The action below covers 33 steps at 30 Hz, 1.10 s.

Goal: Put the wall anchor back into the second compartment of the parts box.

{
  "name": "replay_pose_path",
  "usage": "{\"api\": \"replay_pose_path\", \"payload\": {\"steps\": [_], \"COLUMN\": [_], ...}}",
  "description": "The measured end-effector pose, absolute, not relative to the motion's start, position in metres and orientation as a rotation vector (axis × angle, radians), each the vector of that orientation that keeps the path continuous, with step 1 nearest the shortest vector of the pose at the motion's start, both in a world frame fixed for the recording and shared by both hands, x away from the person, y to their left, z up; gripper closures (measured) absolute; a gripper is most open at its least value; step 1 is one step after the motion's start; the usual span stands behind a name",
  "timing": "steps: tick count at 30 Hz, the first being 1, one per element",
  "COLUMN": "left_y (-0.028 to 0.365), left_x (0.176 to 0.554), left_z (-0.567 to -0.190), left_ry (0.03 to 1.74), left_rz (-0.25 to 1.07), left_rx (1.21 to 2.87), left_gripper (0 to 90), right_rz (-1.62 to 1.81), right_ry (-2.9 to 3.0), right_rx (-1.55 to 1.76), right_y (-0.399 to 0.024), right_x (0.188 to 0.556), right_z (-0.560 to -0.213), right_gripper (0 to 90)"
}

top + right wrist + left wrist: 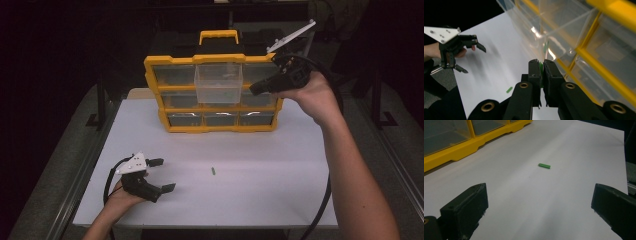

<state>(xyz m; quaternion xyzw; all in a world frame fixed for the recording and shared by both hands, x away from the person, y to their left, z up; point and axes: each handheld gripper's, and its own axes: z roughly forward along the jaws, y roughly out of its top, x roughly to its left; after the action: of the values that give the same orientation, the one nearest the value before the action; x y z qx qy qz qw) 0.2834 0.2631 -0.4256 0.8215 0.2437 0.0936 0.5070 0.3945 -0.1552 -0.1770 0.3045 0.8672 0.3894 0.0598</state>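
My right gripper (542, 65) is clamped on a green piece (540, 68), raised beside the pulled-out clear drawer (218, 82) for dropping in; left gripper (159, 175) gapes empty, facing the spare green piece (544, 166).

Green piece (540, 68) mostly hidden between tongs

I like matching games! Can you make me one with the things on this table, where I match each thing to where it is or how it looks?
Things:
1. green piece
2. clear drawer
3. left gripper
4. right gripper

Matches:
A. jaws wide open
B. pulled out of the yellow organizer
C. lying alone on the white table
D. shut on a small green bit

Pairs: 1-C, 2-B, 3-A, 4-D
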Motion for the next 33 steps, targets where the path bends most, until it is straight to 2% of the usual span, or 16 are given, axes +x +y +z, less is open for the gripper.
{"api": "replay_pose_path", "payload": {"steps": [11,28,29,31,33], "left_y": [0.263,0.264,0.264,0.265,0.264], "left_x": [0.283,0.283,0.283,0.282,0.283], "left_z": [-0.425,-0.425,-0.425,-0.425,-0.425], "left_ry": [0.589,0.590,0.590,0.590,0.591], "left_rz": [0.224,0.226,0.226,0.226,0.226], "left_rx": [1.985,1.979,1.979,1.979,1.978], "left_gripper": [0.7,0.7,0.7,0.7,0.7], "right_rz": [1.189,1.142,1.126,1.135,1.157], "right_ry": [2.600,2.626,2.612,2.601,2.589], "right_rx": [0.889,0.852,0.843,0.845,0.863], "right_y": [-0.144,-0.107,-0.106,-0.106,-0.108], "right_x": [0.404,0.430,0.431,0.432,0.432], "right_z": [-0.147,-0.149,-0.151,-0.151,-0.150], "right_gripper": [84.2,83.2,74.9,72.3,62.0]}}
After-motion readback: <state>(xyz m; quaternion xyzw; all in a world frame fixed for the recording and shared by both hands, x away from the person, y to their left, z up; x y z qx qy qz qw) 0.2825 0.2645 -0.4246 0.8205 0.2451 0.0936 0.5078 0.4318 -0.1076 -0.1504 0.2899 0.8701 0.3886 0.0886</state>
